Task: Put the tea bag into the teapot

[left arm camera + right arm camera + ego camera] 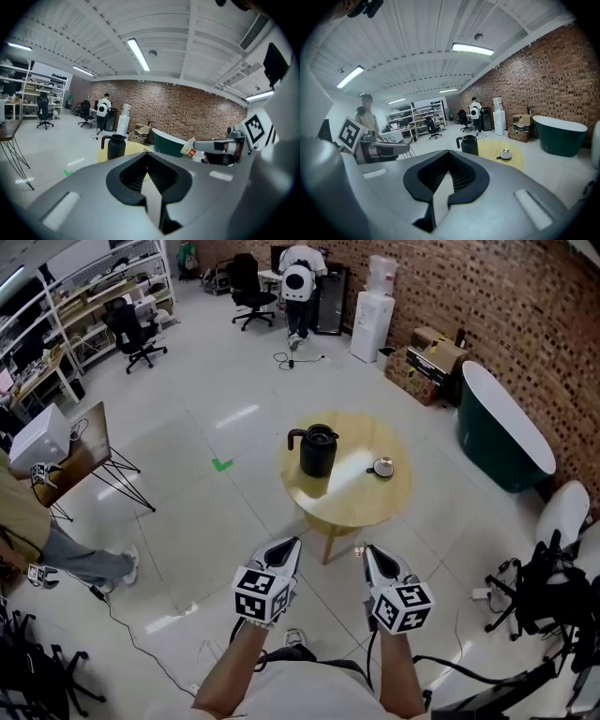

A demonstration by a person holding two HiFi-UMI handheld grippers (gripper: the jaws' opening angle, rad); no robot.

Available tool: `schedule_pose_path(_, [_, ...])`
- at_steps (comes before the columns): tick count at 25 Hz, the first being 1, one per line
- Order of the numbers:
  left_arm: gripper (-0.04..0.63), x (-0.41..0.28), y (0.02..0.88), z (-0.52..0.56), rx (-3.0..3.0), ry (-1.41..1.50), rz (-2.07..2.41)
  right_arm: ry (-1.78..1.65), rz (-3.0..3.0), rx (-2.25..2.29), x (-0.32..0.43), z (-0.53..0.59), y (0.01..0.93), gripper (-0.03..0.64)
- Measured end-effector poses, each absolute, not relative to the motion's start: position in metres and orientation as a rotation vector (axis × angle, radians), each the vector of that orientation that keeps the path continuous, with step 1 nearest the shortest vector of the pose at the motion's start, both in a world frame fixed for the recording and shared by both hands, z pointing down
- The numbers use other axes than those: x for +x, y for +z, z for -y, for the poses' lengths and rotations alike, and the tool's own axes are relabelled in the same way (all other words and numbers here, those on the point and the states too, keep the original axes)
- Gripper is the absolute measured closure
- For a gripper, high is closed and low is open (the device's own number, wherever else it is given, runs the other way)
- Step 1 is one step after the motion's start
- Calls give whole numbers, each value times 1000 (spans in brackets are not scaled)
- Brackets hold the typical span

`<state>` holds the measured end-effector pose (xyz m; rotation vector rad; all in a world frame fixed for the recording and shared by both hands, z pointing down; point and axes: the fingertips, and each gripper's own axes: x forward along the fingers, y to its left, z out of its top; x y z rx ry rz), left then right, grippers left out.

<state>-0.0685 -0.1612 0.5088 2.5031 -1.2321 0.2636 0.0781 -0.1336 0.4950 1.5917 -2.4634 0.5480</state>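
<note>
Keep right gripper point(367, 550) clamped on tea bag point(189, 149), left gripper point(293, 542) shut empty, and approach open teapot point(317, 452) from directly above.

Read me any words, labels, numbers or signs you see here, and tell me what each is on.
Nothing is readable.
Red label on the tea bag in the right gripper: too small.
Cardboard boxes: print blurred.
Marker cubes: square patterns, no letters.
Green floor mark: a shape, no words.

I note a round wooden table point(347, 507); on it a black teapot point(317, 451) left, a small pale dish point(382, 467) right.
</note>
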Motion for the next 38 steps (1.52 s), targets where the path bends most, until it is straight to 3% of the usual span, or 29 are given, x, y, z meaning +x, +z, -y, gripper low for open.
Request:
schedule_pose_path(16, [583, -52, 517, 221, 2487, 245, 1199, 523, 2419, 1627, 97, 192, 490, 615])
schedule_pose_path(38, [583, -55, 456, 381, 2428, 210, 1407, 310, 2603, 1425, 85, 404, 399, 615])
